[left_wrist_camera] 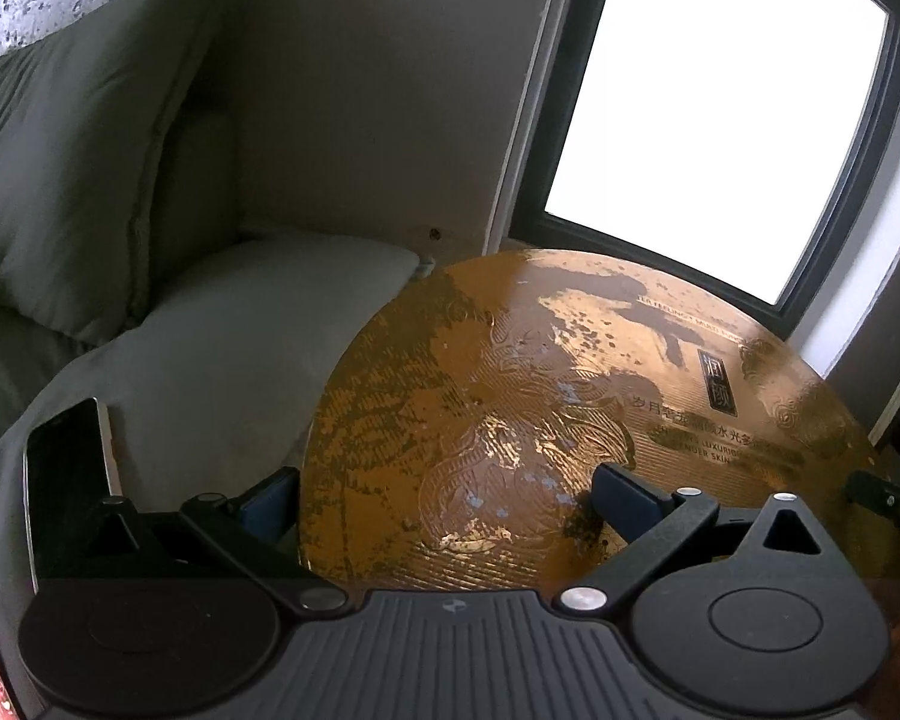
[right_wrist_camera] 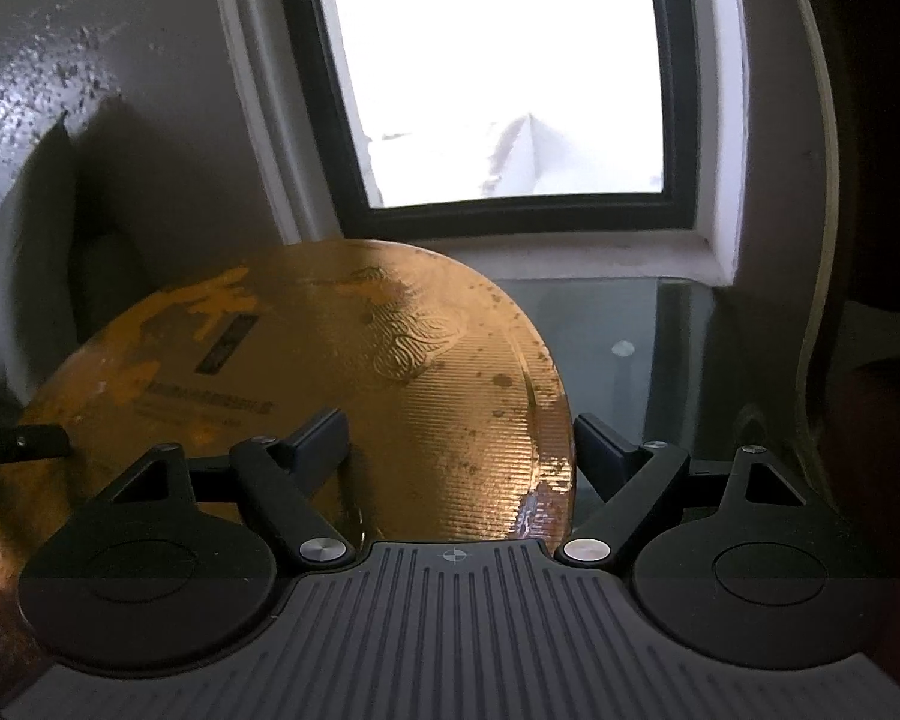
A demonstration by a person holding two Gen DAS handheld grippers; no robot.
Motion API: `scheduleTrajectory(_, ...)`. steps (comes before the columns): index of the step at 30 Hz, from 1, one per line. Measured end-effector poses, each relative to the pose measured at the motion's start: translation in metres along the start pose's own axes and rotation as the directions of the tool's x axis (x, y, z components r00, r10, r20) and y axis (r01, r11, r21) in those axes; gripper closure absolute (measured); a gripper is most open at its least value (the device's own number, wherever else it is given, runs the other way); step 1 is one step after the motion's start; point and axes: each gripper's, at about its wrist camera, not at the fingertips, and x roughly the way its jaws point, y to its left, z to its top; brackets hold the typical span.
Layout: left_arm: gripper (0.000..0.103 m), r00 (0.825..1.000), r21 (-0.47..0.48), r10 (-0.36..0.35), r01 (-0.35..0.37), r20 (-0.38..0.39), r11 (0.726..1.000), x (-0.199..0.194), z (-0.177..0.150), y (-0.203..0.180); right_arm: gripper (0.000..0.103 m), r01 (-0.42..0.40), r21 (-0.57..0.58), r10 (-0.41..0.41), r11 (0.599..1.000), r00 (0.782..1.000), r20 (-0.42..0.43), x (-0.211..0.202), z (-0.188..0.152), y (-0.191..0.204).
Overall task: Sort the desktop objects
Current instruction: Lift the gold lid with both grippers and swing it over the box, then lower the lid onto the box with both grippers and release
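Window bright, sofa cushions on left. Gold box (embossed, worn print) fills centre, far corner over glass table. Left gripper straddles box's left edge, right gripper its right edge; cannot tell whether either set of fingers grips it. Phone lies on sofa.

a grey cushion is propped upright against the wall. a second, paler cushion is laid flat below it. a window with a dark frame is set in the wall to the right of the cushions; only overexposed white is shown through it. a glass tabletop is seen beneath the window sill.
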Motion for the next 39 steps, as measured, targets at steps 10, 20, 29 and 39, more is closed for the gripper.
scheduleTrajectory(10, 0.002, 1.000, 0.067, 0.021, -0.021, -0.001, 0.998, -0.023, 0.016, 0.004, 0.012, 0.098, -0.083, -0.098, 0.992, 0.995, 0.015, -0.024, 0.022, 0.018)
scheduleTrajectory(20, 0.003, 0.969, -0.008, 0.245, -0.246, -0.038, 0.969, -0.022, 0.032, 0.041, 0.056, 0.065, 0.008, -0.064, 0.998, 0.994, -0.091, -0.074, 0.030, 0.018)
scheduleTrajectory(29, 0.004, 0.980, 0.008, 0.186, -0.185, -0.065, 0.983, 0.007, 0.033, 0.043, 0.070, -0.015, -0.011, 0.012, 1.000, 0.979, -0.201, -0.080, 0.009, 0.048)
scheduleTrajectory(39, 0.000, 0.971, -0.012, 0.210, -0.213, -0.114, 0.977, 0.023, 0.039, 0.045, 0.070, -0.044, -0.045, 0.034, 0.998, 0.977, -0.209, -0.088, 0.012, 0.065)
